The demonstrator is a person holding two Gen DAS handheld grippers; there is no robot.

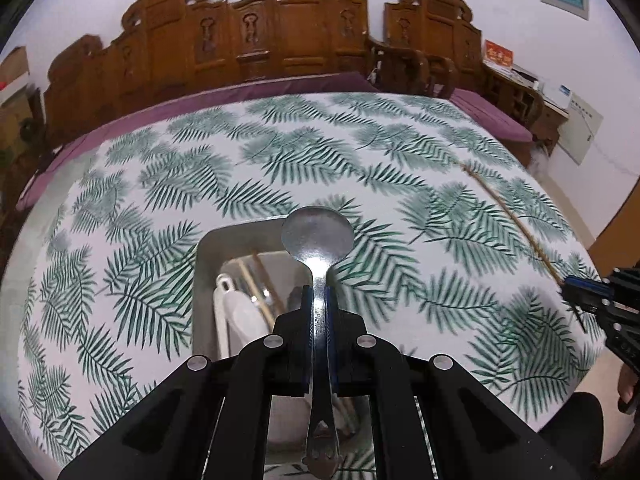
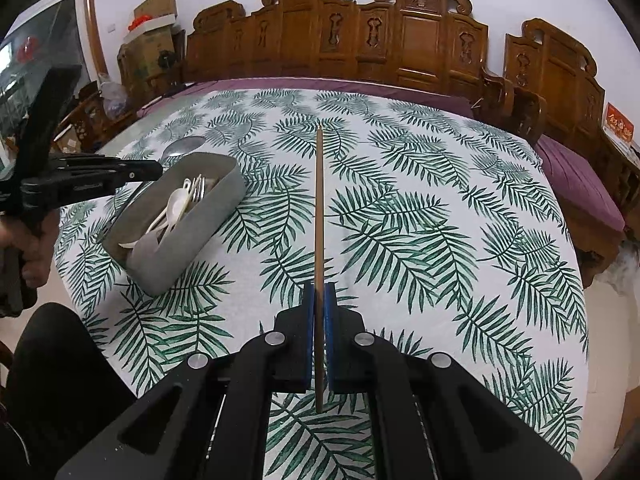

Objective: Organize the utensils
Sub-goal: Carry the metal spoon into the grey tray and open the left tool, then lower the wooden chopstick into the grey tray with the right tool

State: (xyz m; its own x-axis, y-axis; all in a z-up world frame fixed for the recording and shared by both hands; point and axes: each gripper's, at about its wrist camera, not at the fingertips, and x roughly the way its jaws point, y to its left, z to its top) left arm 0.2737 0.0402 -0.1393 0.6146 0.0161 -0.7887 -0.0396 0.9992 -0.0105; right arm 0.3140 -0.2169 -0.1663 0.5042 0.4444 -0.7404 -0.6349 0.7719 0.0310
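My left gripper is shut on a metal spoon by its handle, bowl pointing forward, above the grey utensil box. The box holds a white plastic spoon, chopsticks and a fork. In the right wrist view the box sits at the left, with the left gripper over its far end and the metal spoon's bowl beyond. My right gripper is shut on a wooden chopstick, held above the tablecloth; it also shows in the left wrist view.
The table wears a white cloth with green fern leaves. Carved wooden chairs and purple cushions stand behind and to the right. Cardboard boxes sit at the back left. A person's leg is at the near edge.
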